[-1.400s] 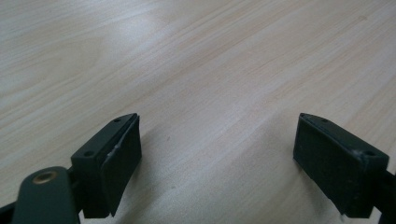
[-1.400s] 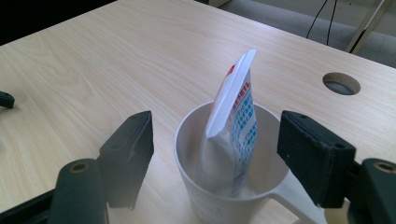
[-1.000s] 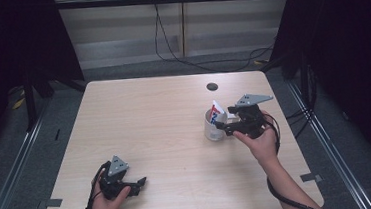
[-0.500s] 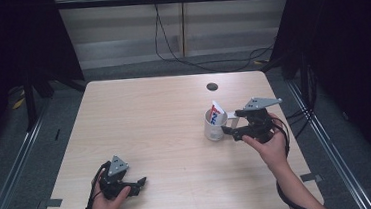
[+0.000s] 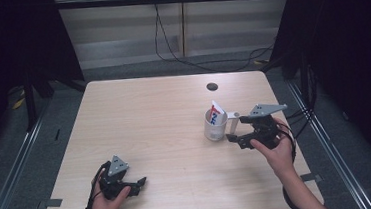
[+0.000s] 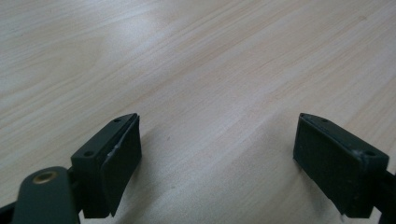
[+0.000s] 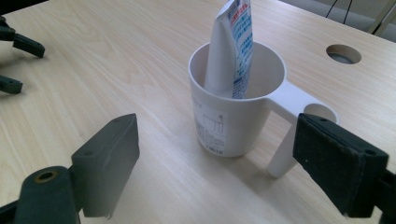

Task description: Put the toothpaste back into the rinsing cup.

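Observation:
A white cup (image 5: 216, 126) with a side handle stands upright on the right half of the wooden table (image 5: 165, 121). A toothpaste tube (image 5: 216, 113) leans inside it. My right gripper (image 5: 236, 130) sits just right of the cup, pointing at it. In the right gripper view the cup (image 7: 233, 112) and tube (image 7: 231, 46) stand just ahead of the wide jaws, and the handle (image 7: 289, 121) is near the right pad without touching it. These jaws have just been opening and press on nothing. My left gripper (image 5: 138, 182) rests open near the front left, over bare wood (image 6: 219, 126).
A round cable hole (image 5: 212, 87) lies in the table behind the cup. The table's right edge runs close behind my right hand. Cables trail on the floor beyond the far edge. Metal frame rails flank both sides.
My right gripper has drawn back to the right, away from the cup, and its jaws have spread wider. The cup stays where it stood. The left hand has not moved.

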Demonstrator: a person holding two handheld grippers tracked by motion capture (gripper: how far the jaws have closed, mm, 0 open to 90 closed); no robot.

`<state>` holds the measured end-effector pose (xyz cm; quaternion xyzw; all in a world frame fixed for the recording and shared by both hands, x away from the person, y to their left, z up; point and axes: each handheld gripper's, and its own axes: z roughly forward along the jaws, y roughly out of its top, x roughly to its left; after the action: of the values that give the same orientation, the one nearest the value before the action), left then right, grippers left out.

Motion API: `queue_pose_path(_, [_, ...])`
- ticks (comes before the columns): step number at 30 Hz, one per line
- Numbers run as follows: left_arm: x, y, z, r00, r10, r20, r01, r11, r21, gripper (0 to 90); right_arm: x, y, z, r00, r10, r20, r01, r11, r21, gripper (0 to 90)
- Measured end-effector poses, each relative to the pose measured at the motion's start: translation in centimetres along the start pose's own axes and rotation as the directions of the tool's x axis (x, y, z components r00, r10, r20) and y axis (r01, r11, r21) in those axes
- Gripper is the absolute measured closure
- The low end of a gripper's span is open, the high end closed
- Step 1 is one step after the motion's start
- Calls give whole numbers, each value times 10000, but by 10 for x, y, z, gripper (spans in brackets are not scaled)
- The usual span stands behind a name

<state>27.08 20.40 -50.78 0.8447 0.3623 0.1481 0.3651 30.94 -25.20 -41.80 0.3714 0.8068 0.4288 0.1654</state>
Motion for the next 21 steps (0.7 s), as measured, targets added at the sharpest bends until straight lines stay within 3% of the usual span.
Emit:
queue_pose_path(9, [0,0,0,10000,-3,0,3,10000,0,150,3,-12,-1,9999,-158,16,157,9992,372,139])
queue_pose_path(21, [0,0,0,10000,-7,1,7,10000,-6,151,2,-29,-7,10000,1,-27,0,9994,352,139])
